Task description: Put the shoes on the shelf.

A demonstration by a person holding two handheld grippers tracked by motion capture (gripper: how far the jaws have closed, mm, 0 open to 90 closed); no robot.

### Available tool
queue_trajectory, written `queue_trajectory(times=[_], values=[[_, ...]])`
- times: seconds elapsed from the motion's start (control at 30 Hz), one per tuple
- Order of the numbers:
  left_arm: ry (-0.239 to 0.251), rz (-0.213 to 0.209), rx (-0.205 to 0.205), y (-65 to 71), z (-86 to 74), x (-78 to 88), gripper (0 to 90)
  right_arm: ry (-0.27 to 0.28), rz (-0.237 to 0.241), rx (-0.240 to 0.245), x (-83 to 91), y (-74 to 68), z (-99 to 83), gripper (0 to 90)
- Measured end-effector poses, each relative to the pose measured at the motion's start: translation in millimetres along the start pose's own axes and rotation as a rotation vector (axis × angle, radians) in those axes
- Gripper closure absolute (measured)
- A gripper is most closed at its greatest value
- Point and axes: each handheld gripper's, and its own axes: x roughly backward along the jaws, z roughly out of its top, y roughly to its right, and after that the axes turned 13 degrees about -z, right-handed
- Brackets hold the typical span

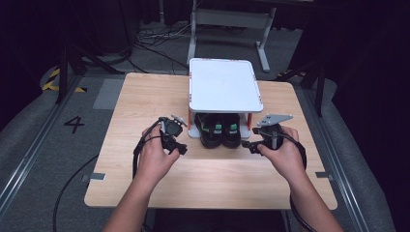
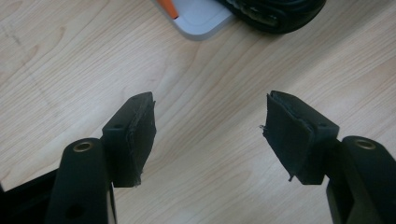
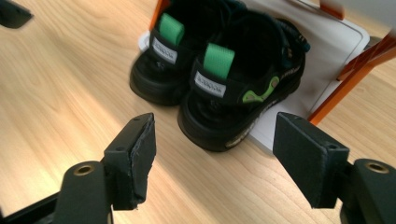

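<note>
A pair of black sandals (image 1: 220,131) with green heel tabs stands on the lower shelf of a small white rack (image 1: 225,84) with orange posts, heels facing me. My left gripper (image 1: 181,147) hovers just left of the rack, open over bare wood. In the left gripper view, the left gripper (image 2: 210,121) holds nothing, with the rack's base corner (image 2: 201,21) and a sandal's edge (image 2: 275,11) beyond it. My right gripper (image 1: 249,144) is right of the sandals, open. Seen in the right gripper view, the right gripper (image 3: 215,140) is empty and points at the nearer sandal (image 3: 238,79).
The rack stands at the back middle of the wooden table (image 1: 208,179). Behind the table a grey desk frame (image 1: 227,21) and cables (image 1: 154,43) lie on the floor. A floor mark "4" (image 1: 74,124) and metal rails run along both sides.
</note>
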Motion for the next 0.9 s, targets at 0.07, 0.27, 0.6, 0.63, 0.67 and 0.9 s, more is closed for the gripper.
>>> queue_trajectory(times=[0.07,0.27,0.6,0.63,0.67,0.9], values=[[0.003,-0.014,0.023,4.9,1.1,-5.6,34.1,0.026,-0.025,-0.058,-2.7,-2.2,-9.4,31.3],[-0.086,-0.034,0.013,19.8,4.2,-22.0,49.0,-0.048,0.048,-0.15,-8.8,-5.3,-26.6,50.4],[0.017,-0.13,0.018,36.6,14.3,-48.0,55.9,-0.056,0.004,-0.097,-31.0,-9.6,-42.1,62.5],[0.017,-0.139,0.005,39.6,16.1,-52.6,57.3,-0.051,0.001,-0.097,-32.9,-9.3,-42.8,64.4],[0.008,-0.174,-0.008,42.4,17.9,-56.6,60.7,-0.048,0.009,-0.101,-35.4,-9.2,-43.9,67.8],[0.072,-0.201,0.019,46.8,26.9,-69.7,86.1,-0.078,0.053,-0.153,-45.9,-6.0,-49.9,82.7]])
